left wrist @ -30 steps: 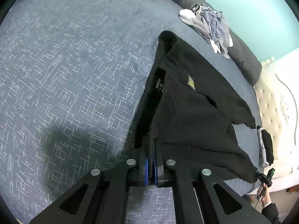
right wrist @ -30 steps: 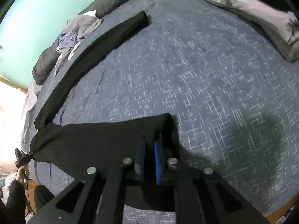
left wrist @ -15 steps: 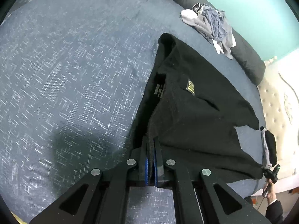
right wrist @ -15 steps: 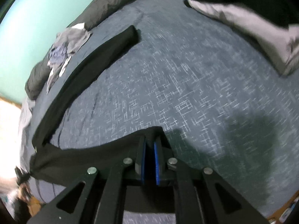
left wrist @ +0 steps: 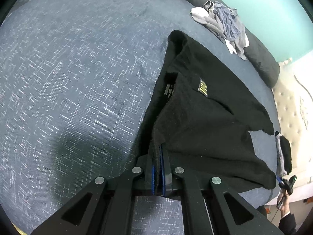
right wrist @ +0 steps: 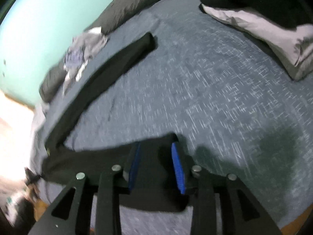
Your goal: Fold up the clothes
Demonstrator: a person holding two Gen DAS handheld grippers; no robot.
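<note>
The left gripper point(left wrist: 158, 152) is clenched on an edge of the black fleece garment point(left wrist: 205, 117), which lies spread across the dark blue patterned bedspread point(left wrist: 78, 68). The right gripper point(right wrist: 156, 156) has its blue-padded jaws parted, the garment's cloth lying loose between them. Beyond the garment sits a crumpled pile of grey and white clothes point(left wrist: 223, 23) against a long dark bolster point(left wrist: 260, 58). A grey pillow point(right wrist: 264, 29) rests farther off.

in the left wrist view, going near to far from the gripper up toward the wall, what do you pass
left gripper shut on the black garment → gold label on the garment → garment's far tip → pile of grey and white clothes → dark bolster along the bed's edge → teal wall
</note>
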